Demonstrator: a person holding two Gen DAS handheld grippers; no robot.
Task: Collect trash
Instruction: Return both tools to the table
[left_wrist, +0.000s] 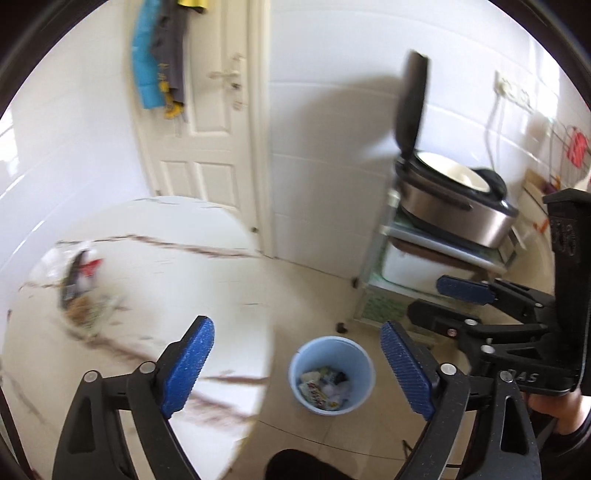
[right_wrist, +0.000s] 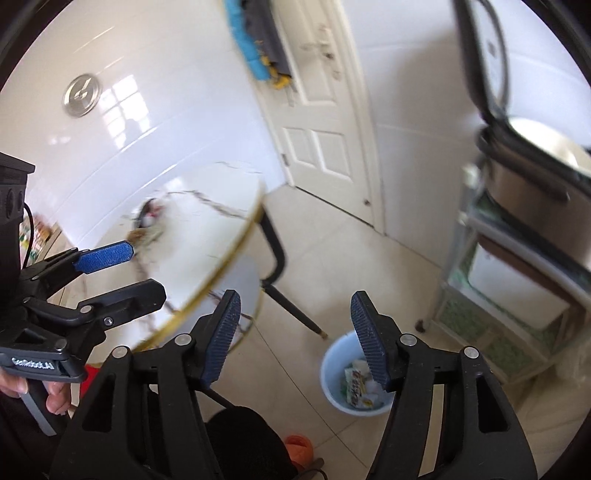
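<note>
Hovering above the floor, both claws stand with jaws apart and nothing between the pads. The left gripper (left_wrist: 297, 363) hangs over the table edge, and the right gripper (right_wrist: 295, 336) sits just beside it, nearer the shelf unit.

Below and slightly ahead of both: the blue bin (left_wrist: 331, 373) on the tiled floor, wrappers (left_wrist: 325, 386) already lying in it.

Farther out, past the left claw, a loose heap of trash (left_wrist: 79, 291) sits on the round table (left_wrist: 207, 280); blurred, contents hard to name.

Judgement: the next pickup is probably that heap. Best approached low, jaws kept wide, pads closing on a firm item, not loose film.

Only the right view shows the table's gold rim (right_wrist: 221, 269), black leg (right_wrist: 291, 306) and a round metal wall plate (right_wrist: 82, 95). Only the left view shows the rice cooker (left_wrist: 454, 210) whole.
</note>
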